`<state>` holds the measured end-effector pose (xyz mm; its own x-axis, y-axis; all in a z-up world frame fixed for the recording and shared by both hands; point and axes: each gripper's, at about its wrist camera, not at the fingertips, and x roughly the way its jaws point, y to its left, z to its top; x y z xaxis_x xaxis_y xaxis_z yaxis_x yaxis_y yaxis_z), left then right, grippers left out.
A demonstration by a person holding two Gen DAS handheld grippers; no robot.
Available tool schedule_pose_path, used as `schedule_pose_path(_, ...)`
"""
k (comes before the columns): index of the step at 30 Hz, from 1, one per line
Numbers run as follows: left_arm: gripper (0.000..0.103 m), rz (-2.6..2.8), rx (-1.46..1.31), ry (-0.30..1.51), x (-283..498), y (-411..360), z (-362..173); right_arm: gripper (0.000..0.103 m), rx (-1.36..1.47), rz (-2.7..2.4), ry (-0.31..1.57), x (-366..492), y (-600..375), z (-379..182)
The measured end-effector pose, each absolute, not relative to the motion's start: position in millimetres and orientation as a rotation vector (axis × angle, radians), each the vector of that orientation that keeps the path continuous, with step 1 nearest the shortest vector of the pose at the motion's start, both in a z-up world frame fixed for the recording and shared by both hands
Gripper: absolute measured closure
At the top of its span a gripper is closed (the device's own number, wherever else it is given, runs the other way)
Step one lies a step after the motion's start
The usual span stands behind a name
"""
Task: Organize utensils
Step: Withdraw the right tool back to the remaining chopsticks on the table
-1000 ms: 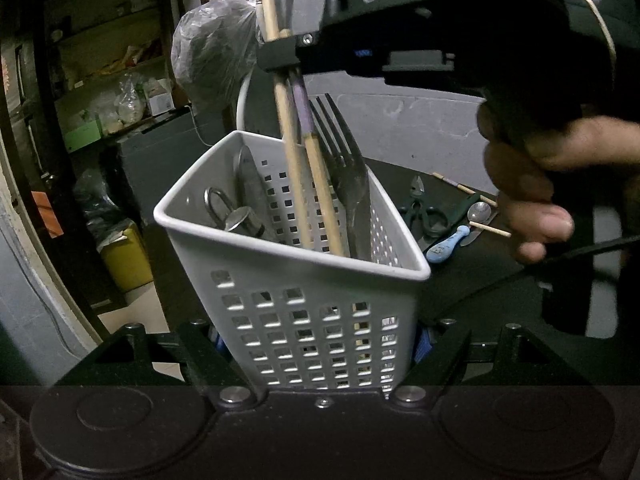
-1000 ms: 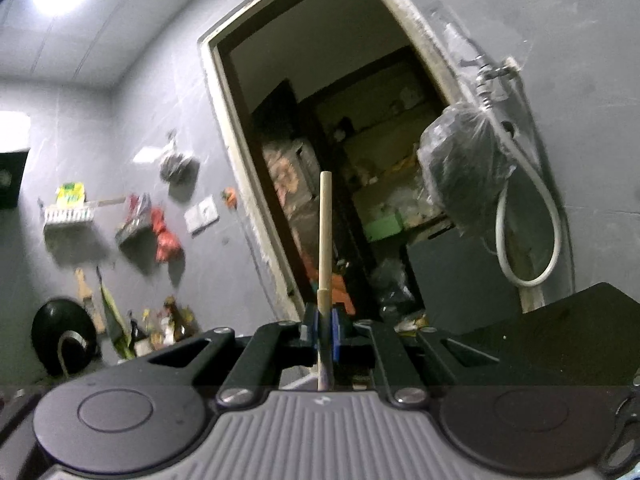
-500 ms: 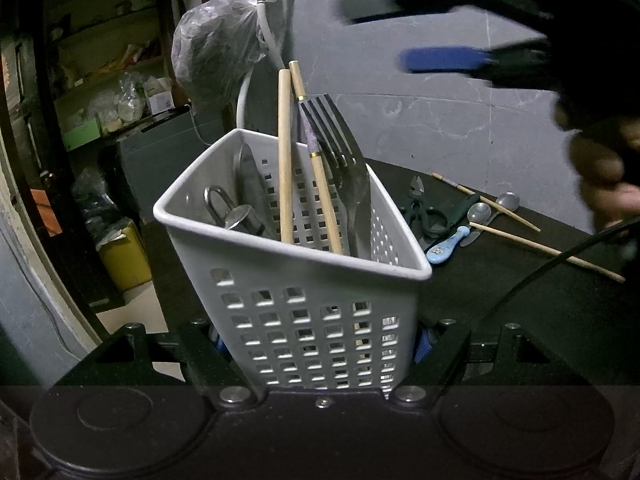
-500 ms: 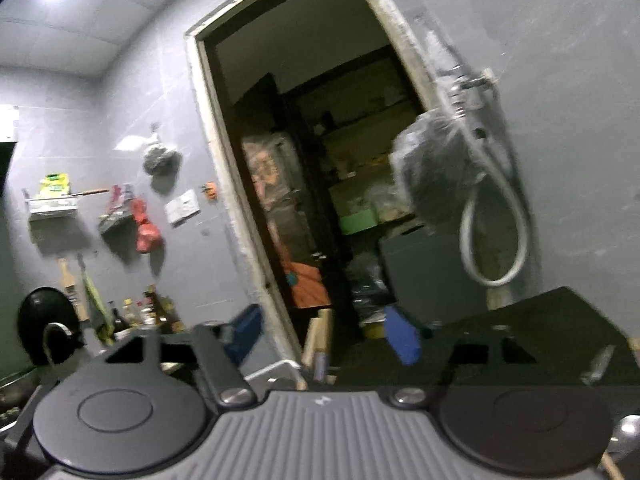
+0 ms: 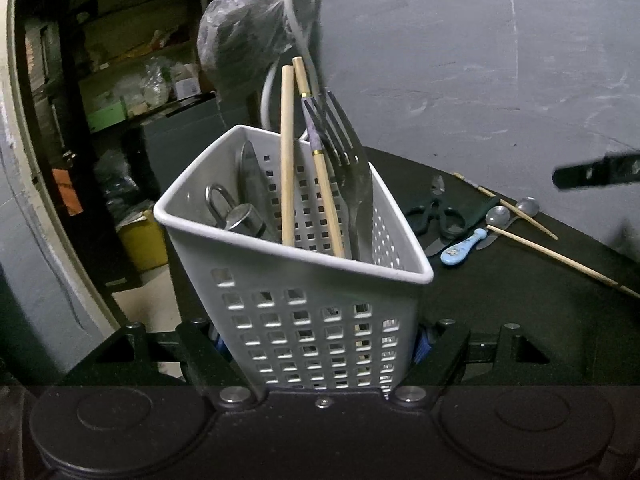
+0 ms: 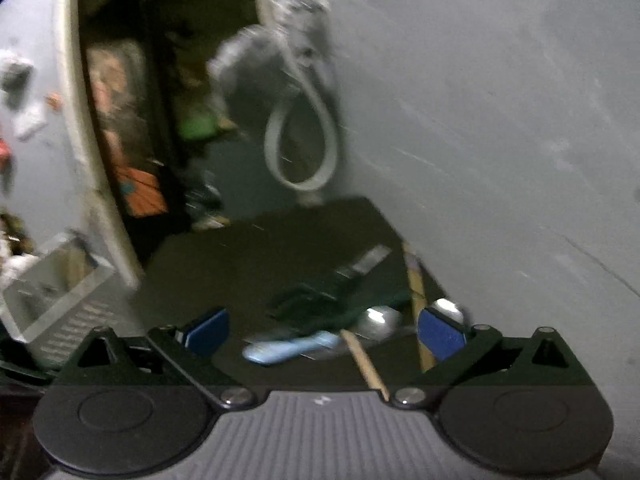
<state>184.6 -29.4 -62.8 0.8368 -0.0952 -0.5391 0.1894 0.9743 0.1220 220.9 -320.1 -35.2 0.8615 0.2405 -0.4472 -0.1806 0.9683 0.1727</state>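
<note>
Released since a second ago, one plain wooden chopstick [image 5: 286, 152] stands in the white perforated plastic caddy [image 5: 304, 312], which the left tongs [image 5: 320, 340] clamp; right tongs [image 6: 322, 330] are opening, empty, above the black desk [image 6: 256, 248].

Left gripper [image 5: 320, 344] clamped on a white perforated basket [image 5: 304, 320], blue pads pressed to its sides. Standing inside, leaning: two chopsticks [image 5: 287, 152], a dark fork [image 5: 352, 176] tines up, a metal blade-like utensil [image 5: 250, 176] and a padlock [image 5: 236, 216]. On the dark table [image 5: 520, 312] to the right, well apart from the basket: scissors [image 5: 438, 212], a blue-handled spoon [image 5: 464, 248], two metal spoons [image 5: 498, 214], and two loose chopsticks [image 5: 560, 258]; blurred dark tip of the right gripper [image 5: 596, 172] at the right edge.
</note>
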Motion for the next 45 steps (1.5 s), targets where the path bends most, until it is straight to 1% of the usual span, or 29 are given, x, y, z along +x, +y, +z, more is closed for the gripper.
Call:
schedule_pose_path(3,0.024,-0.132,0.170,0.568,185,-32,-62,0.001,0.097,0.124,0.545,239,-326,-49)
schedule_pose_path(9,0.024,-0.104,0.165,0.571,184,-36,-60,0.014,-0.029,0.026,0.623,268,-324,-79)
schedule_pose_path(11,0.024,-0.098,0.163,0.572,185,-37,-60,0.021,-0.049,0.016,0.632,276,-323,-83)
schedule_pose_path(12,0.024,-0.095,0.162,0.572,185,-38,-60,0.022,-0.057,0.010,0.636,280,-323,-86)
schedule_pose_path(14,0.024,-0.091,0.163,0.572,186,-39,-60,0.031,-0.063,0.004,0.656,291,-324,-89)
schedule_pose_path(15,0.024,-0.089,0.162,0.572,186,-40,-60,0.034,-0.058,0.005,0.668,296,-324,-91)
schedule_pose_path(17,0.024,-0.086,0.161,0.572,187,-40,-60,0.045,-0.051,0.006,0.695,303,-325,-94)
schedule_pose_path(18,0.024,-0.088,0.161,0.572,186,-40,-60,0.047,-0.048,0.005,0.709,308,-325,-96)
schedule_pose_path(20,0.024,-0.089,0.162,0.572,186,-40,-60,0.054,-0.034,0.000,0.736,315,-327,-99)
schedule_pose_path(21,0.024,-0.089,0.162,0.572,186,-40,-60,0.054,-0.021,0.003,0.741,317,-328,-100)
schedule_pose_path(22,0.024,-0.089,0.161,0.572,186,-40,-60,0.059,-0.014,0.004,0.745,318,-330,-99)
schedule_pose_path(23,0.024,-0.089,0.162,0.572,187,-40,-60,0.071,-0.010,0.005,0.749,320,-331,-99)
schedule_pose_path(24,0.024,-0.089,0.162,0.572,186,-40,-60,0.079,-0.009,0.004,0.752,322,-332,-98)
schedule_pose_path(25,0.024,-0.089,0.162,0.572,187,-40,-60,0.091,-0.010,0.004,0.756,323,-332,-98)
schedule_pose_path(26,0.024,-0.089,0.162,0.571,187,-40,-60,0.095,-0.009,0.006,0.760,324,-333,-98)
schedule_pose_path(34,0.024,-0.097,0.161,0.567,186,-39,-60,0.097,-0.049,0.031,0.758,314,-329,-86)
schedule_pose_path(41,0.024,-0.113,0.155,0.557,184,-32,-62,0.097,-0.088,0.083,0.775,277,-338,-62)
schedule_pose_path(45,0.024,-0.124,0.153,0.554,184,-28,-63,0.097,-0.118,0.115,0.811,251,-347,-59)
